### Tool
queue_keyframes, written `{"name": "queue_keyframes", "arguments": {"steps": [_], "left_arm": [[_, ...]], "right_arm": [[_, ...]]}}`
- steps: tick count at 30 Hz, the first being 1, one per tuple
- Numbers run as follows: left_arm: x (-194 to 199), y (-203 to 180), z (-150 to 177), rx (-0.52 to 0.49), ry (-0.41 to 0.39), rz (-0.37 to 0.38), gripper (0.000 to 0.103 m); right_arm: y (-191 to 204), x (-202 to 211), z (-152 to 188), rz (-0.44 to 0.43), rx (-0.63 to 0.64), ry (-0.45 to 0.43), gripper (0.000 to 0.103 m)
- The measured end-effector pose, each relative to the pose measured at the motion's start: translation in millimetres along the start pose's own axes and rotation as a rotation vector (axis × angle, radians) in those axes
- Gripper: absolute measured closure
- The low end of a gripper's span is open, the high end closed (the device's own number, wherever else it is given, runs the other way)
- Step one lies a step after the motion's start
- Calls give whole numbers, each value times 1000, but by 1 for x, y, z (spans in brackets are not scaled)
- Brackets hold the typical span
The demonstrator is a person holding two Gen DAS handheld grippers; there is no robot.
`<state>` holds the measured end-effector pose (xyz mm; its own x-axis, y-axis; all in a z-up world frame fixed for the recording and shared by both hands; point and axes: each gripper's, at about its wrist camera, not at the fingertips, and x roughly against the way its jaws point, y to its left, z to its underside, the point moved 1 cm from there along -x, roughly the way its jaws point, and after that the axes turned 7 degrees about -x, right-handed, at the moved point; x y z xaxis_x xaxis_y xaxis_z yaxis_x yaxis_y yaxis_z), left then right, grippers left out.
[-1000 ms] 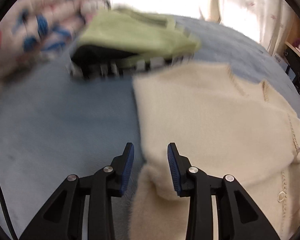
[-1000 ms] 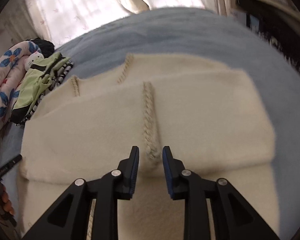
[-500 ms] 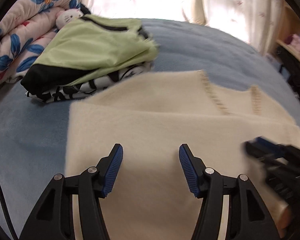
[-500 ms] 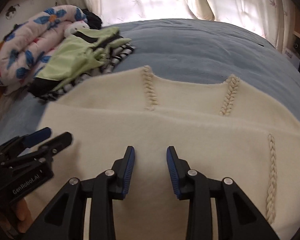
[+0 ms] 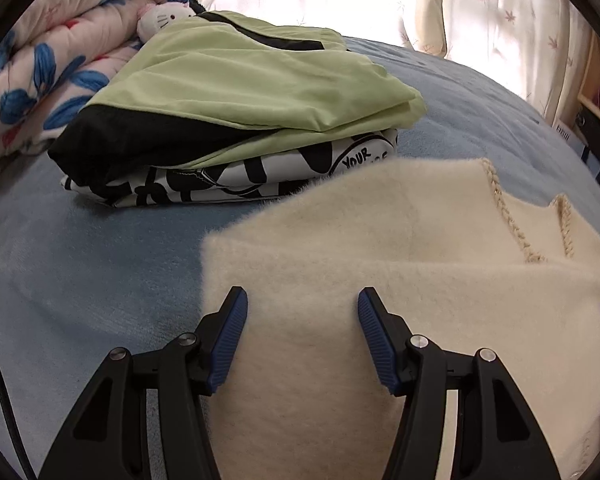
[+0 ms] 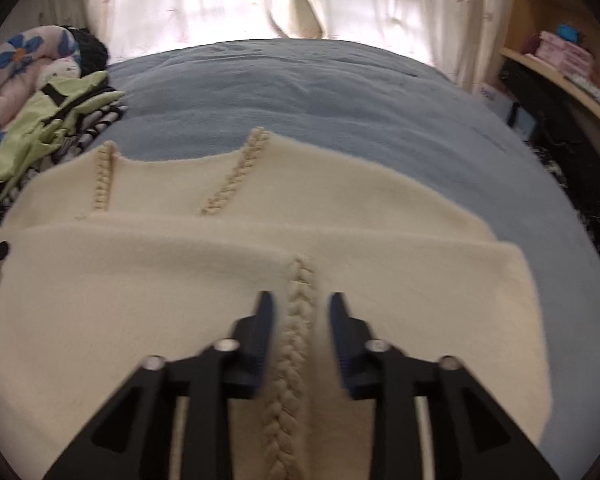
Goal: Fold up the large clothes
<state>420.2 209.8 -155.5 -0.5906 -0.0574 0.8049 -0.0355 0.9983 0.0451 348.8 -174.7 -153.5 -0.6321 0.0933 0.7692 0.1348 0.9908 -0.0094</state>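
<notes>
Cream fuzzy sweater [image 5: 400, 264] now lies folded beside the green-topped clothes stack [image 5: 236, 92]; my left gripper [image 5: 300, 320] and right gripper [image 6: 302, 320] have both released it, this fold looking done.

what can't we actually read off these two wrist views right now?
- Left wrist: near edge of the cream sweater is cut off by the frame bottom and the left gripper.
- Left wrist: print on the black-and-white garment reads only "YOUR"; the green garment and sweater cover the rest.
- Right wrist: motion blur; whether the right gripper touches the braid is unclear.
- Right wrist: shelf items are too small and blurred.
</notes>
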Motion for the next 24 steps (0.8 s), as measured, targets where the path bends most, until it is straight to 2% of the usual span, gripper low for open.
{"name": "queue_keyframes", "arguments": {"steps": [4,11,16,21,24], "left_arm": [[0,0,-2,-9,10,-4,46],[2,-1,-3,-34,20,-8,42],[6,-1,2,-40,23,-5,38],[14,1,5,-37,59,1,29],[24,3,8,-25,91,32,29]], "right_arm": [[-16,1,-2,-69,-103,40,63],[-9,6,1,-40,-72,46,63],[-13,7,4,-58,-102,59,63],[-12,15,6,-53,-100,75,62],[-12,27,10,-70,-107,90,62]]}}
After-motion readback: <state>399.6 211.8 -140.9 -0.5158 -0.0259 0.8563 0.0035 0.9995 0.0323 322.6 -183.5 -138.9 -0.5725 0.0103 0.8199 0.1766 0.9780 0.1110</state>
